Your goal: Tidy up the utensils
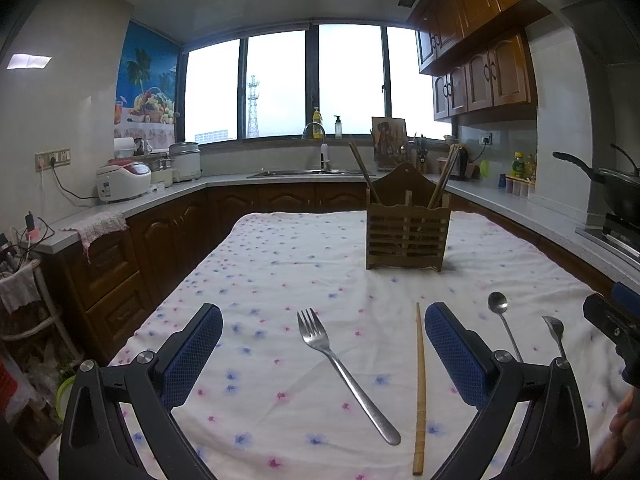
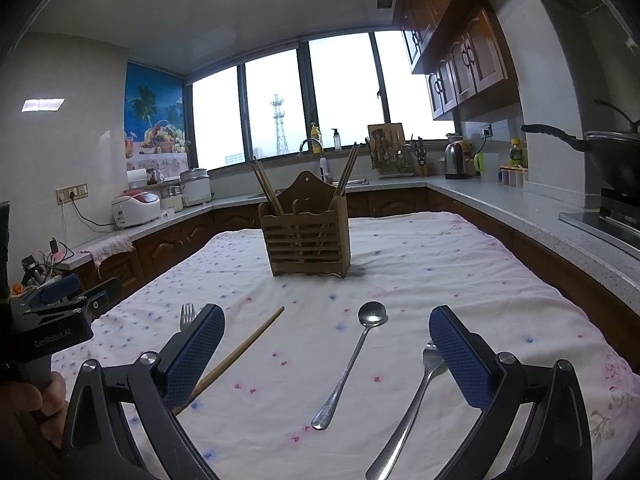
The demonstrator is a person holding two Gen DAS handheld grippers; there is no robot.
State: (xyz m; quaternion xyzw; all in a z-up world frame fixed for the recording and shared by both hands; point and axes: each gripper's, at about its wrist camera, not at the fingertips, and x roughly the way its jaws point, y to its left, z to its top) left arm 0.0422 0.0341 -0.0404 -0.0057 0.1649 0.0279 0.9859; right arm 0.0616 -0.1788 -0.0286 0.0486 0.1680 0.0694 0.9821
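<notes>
On the table [image 1: 280, 264], under a white cloth [image 2: 460, 280] dotted with small flowers, four loose utensils lie in a rough row at the near end. From the left wrist view there's a fork [image 1: 344, 372] lying flat, tines pointing away, and just right of it a single wooden chopstick [image 1: 419, 392] running almost straight away from the camera. Further right sits a long-handled spoon [image 1: 505, 326], bowl up and away, and beside that a second fork [image 1: 556, 334], partly hidden behind a finger.

Past them, toward the middle of the table, stands the wooden slatted holder [image 1: 405, 236], upright, with chopsticks [image 2: 266, 188] leaning out of its left compartment and more out of its right.

The left gripper [image 1: 323, 354] hovers above the cloth with fingers spread wide, holding nothing; the first fork and the chopstick show between them. The right gripper [image 2: 327, 356] is likewise wide open and empty, with the spoon framed between its fingers and the second fork by its right finger. A hand [image 2: 28, 408] grips the left gripper's handle at the edge of the right wrist view.

Around the table runs a kitchen worktop with a sink, a rice cooker and a wok.
</notes>
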